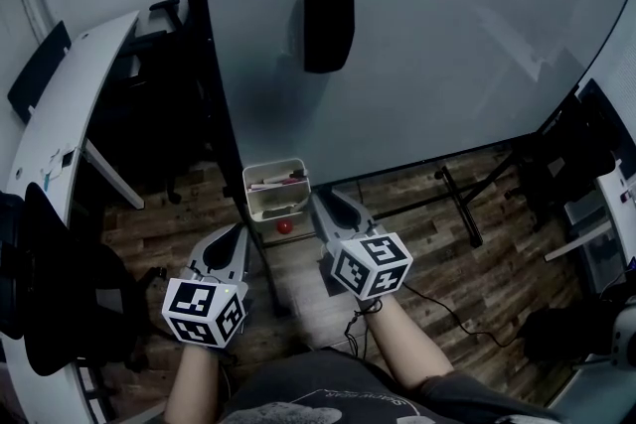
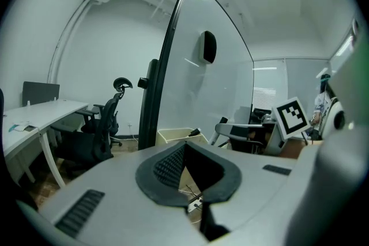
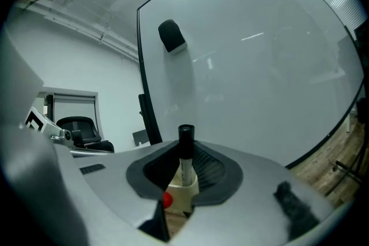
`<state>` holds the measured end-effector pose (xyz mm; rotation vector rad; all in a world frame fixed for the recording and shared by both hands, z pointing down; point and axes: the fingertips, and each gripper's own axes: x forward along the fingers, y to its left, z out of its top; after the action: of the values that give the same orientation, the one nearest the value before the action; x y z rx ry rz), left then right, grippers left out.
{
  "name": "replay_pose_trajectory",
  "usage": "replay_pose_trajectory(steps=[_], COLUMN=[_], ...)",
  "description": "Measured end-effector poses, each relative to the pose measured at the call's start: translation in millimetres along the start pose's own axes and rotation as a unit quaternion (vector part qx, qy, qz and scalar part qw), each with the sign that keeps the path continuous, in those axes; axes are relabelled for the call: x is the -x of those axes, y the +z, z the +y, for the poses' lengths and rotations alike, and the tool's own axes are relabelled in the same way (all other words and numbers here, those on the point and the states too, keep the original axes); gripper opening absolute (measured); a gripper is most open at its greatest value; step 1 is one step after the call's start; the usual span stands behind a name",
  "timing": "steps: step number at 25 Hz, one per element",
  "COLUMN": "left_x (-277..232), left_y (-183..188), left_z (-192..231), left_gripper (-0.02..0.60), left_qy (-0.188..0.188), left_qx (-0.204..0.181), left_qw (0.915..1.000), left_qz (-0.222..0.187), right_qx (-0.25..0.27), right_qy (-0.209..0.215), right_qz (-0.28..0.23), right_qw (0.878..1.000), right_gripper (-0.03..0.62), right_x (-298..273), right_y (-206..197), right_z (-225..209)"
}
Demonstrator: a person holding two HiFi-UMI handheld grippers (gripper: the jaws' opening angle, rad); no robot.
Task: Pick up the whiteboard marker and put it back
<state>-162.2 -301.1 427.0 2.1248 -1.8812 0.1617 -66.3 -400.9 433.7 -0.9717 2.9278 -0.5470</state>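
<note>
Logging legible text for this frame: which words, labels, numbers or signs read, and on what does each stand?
No text here reads legibly.
Square patterns on the left cube and the right cube: black-and-white blocks, no letters or digits.
Print on the shirt: too blurred to read.
Barrel of the whiteboard marker: no label legible.

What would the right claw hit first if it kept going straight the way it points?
Most likely the cream tray at the foot of the whiteboard: the right claw, shut on the whiteboard marker, points at it from close by. The board stands just behind, though depth is hard to judge.
</note>
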Motion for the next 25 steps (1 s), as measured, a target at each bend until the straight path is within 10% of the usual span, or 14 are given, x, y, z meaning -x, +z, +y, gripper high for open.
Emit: replay_pose_trajectory(steps=[25], left_x=[32], left_y=[-5], left_z=[-5], left_gripper=[0.012], left_qy=[-0.002], left_qx=[-0.006], left_qw=[1.0000], left_qz=[-0.006], right_qx=[0.048], right_qy=[-0.036], right_qz=[0.016], right_qw=[0.998], right_gripper=[0.126], right_x=[19], right_y=[-13], right_z=[1])
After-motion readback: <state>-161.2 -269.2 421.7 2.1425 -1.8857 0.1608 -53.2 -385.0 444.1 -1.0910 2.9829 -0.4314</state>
